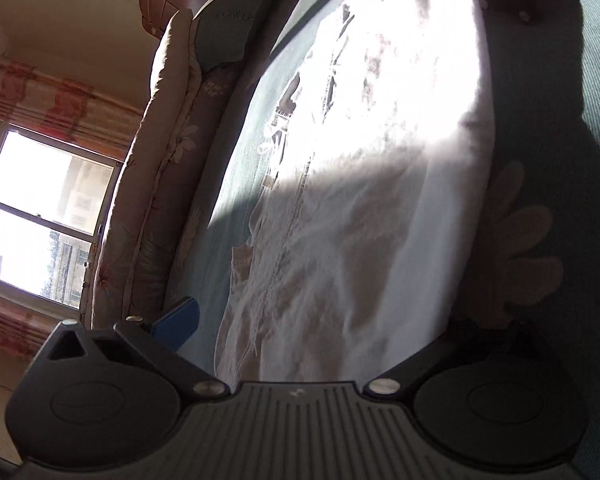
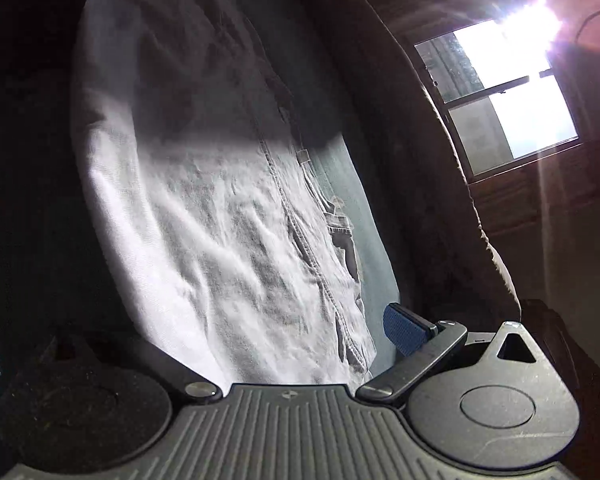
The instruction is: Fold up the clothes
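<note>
White trousers (image 1: 340, 208) are spread flat on the bedsheet (image 1: 236, 168), judged soft, light and limp, best pinched at the near hem corners, with left gripper (image 1: 300, 344) and right gripper (image 2: 296, 344) both spread wide, empty.

Left tongs (image 1: 312, 344) one finger hidden, garment (image 1: 372, 168) glare-washed, near edge cut off
</note>
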{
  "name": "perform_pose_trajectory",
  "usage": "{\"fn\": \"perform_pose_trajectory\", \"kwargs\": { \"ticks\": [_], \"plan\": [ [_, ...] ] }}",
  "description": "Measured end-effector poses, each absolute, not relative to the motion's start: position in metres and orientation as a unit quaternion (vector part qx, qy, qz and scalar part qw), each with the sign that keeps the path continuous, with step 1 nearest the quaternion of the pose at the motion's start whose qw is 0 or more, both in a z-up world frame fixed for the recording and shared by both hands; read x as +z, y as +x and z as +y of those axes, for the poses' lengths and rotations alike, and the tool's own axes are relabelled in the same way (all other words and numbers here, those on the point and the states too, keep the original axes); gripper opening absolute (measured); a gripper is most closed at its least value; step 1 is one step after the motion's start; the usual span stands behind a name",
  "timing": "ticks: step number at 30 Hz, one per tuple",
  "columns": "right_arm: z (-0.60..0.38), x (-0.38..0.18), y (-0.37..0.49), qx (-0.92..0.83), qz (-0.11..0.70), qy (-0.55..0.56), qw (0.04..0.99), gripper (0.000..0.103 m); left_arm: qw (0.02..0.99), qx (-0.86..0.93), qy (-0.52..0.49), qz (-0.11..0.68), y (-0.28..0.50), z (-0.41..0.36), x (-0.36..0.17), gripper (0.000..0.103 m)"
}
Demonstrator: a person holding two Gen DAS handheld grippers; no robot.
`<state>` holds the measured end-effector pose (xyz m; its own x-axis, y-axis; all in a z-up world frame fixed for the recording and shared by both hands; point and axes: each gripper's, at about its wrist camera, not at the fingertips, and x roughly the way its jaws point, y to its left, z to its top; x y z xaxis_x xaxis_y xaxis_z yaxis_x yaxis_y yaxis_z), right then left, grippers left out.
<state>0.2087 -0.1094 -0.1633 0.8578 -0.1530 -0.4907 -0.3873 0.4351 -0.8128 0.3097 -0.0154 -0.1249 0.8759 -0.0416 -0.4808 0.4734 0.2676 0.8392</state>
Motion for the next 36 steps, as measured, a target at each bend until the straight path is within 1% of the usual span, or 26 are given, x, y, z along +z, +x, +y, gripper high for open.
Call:
{"fn": "perform_pose_trajectory", "kwargs": {
  "ticks": [3,5,10,16,17,18,19,20,21,22,23,24,25,26,27,29,30,31,32,33,34,36],
  "plan": [
    [-0.149,-0.167,0.204,0.045,0.269,-0.521,0.808,0.103,0.770,-0.140,0.587,0.208,0.319,0.011,-0.126,0.103],
    [-0.161,-0.168,0.204,0.041,0.277,-0.526,0.803,0.103,0.763,-0.138,0.595,0.211,0.319,0.012,-0.126,0.103],
    [-0.138,-0.180,0.205,0.055,0.252,-0.603,0.755,0.103,0.707,-0.153,0.665,0.189,0.325,-0.011,-0.136,0.103],
    [-0.123,-0.182,0.219,0.080,0.251,-0.624,0.736,0.103,0.692,-0.167,0.679,0.179,0.328,-0.014,-0.140,0.101],
    [-0.124,-0.182,0.220,0.079,0.252,-0.621,0.738,0.103,0.694,-0.167,0.677,0.180,0.328,-0.014,-0.140,0.100],
    [-0.125,-0.182,0.219,0.077,0.253,-0.618,0.741,0.103,0.695,-0.170,0.675,0.180,0.328,-0.013,-0.140,0.095],
    [-0.125,-0.182,0.218,0.075,0.252,-0.616,0.742,0.102,0.694,-0.174,0.675,0.180,0.328,-0.012,-0.140,0.089],
    [-0.125,-0.183,0.217,0.075,0.251,-0.615,0.743,0.100,0.694,-0.177,0.674,0.179,0.328,-0.012,-0.140,0.085],
    [-0.125,-0.184,0.216,0.074,0.251,-0.615,0.744,0.099,0.695,-0.179,0.673,0.180,0.326,-0.011,-0.142,0.077],
    [-0.126,-0.184,0.215,0.073,0.250,-0.614,0.745,0.095,0.695,-0.182,0.672,0.181,0.324,-0.010,-0.143,0.067],
    [-0.125,-0.185,0.214,0.073,0.249,-0.613,0.746,0.092,0.695,-0.184,0.671,0.181,0.322,-0.009,-0.145,0.061],
    [-0.125,-0.186,0.212,0.073,0.249,-0.612,0.747,0.090,0.695,-0.187,0.670,0.181,0.319,-0.007,-0.148,0.047],
    [-0.124,-0.187,0.210,0.073,0.249,-0.612,0.747,0.086,0.696,-0.191,0.668,0.181,0.314,-0.006,-0.152,0.030],
    [-0.124,-0.189,0.208,0.074,0.249,-0.612,0.747,0.082,0.697,-0.194,0.666,0.184,0.311,-0.006,-0.157,0.020],
    [-0.123,-0.190,0.206,0.074,0.248,-0.612,0.747,0.079,0.697,-0.194,0.665,0.184,0.307,-0.005,-0.163,0.000],
    [-0.121,-0.195,0.200,0.075,0.246,-0.613,0.747,0.065,0.704,-0.174,0.668,0.168,0.302,-0.006,-0.171,0.000],
    [-0.119,-0.198,0.197,0.075,0.245,-0.614,0.746,0.060,0.709,-0.166,0.665,0.166,0.302,-0.006,-0.172,0.000],
    [-0.118,-0.201,0.194,0.076,0.245,-0.615,0.745,0.048,0.712,-0.170,0.659,0.172,0.304,-0.006,-0.169,0.000],
    [-0.116,-0.206,0.192,0.079,0.246,-0.618,0.743,0.032,0.714,-0.173,0.655,0.176,0.305,-0.006,-0.167,0.000],
    [-0.114,-0.213,0.188,0.081,0.246,-0.625,0.736,0.021,0.713,-0.175,0.655,0.177,0.306,-0.006,-0.166,0.000],
    [-0.112,-0.221,0.185,0.081,0.244,-0.636,0.728,0.008,0.712,-0.177,0.655,0.178,0.306,-0.006,-0.166,0.000],
    [-0.109,-0.226,0.184,0.072,0.243,-0.638,0.727,0.009,0.712,-0.178,0.656,0.176,0.307,-0.005,-0.165,0.000]
  ]
}}
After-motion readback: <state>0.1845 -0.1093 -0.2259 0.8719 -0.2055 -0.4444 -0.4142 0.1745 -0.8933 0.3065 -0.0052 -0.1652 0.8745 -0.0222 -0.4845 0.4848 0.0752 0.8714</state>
